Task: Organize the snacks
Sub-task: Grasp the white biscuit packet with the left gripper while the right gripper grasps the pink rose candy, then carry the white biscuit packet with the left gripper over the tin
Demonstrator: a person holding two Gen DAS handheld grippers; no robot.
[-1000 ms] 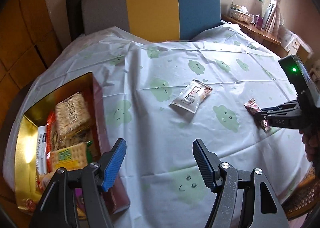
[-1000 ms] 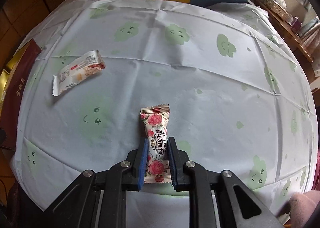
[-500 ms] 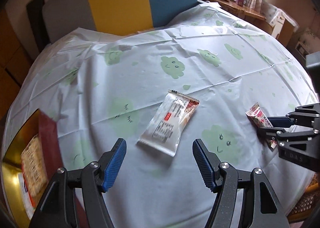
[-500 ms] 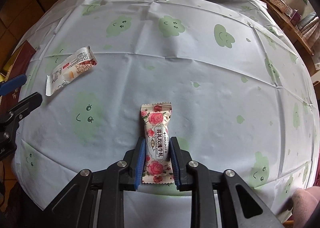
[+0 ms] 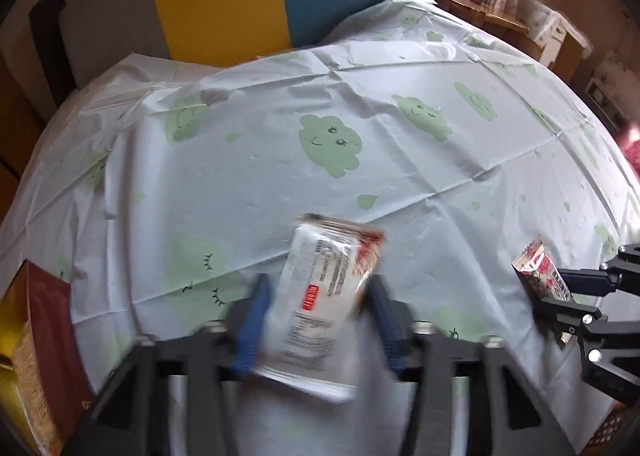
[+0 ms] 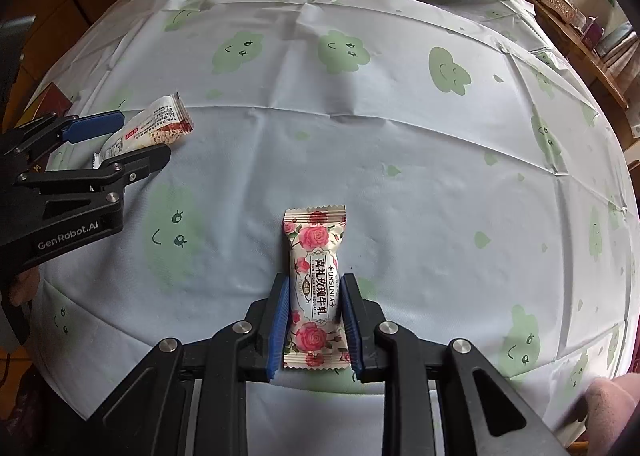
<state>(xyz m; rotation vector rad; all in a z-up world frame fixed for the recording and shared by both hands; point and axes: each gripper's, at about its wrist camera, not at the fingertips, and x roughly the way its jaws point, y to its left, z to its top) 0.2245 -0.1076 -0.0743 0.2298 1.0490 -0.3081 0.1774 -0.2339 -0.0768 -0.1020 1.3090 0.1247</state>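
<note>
Snacks are mid-pickup. From my left wrist: my left gripper [image 5: 316,320] straddles the white cracker packet [image 5: 320,296] lying on the cloud-print tablecloth [image 5: 328,103], jaws closing, not yet firmly pinching by my reading. The snack box [image 5: 36,340] sits at the cloth's left edge, so I judge the next move is lift and carry left, clearing its red wall.

From my right wrist: my right gripper [image 6: 314,316] is nearly closed, pinching the rose-print nougat [image 6: 316,288] flat on the cloth. Open cloth lies ahead; the table edge runs just beneath my fingers.
</note>
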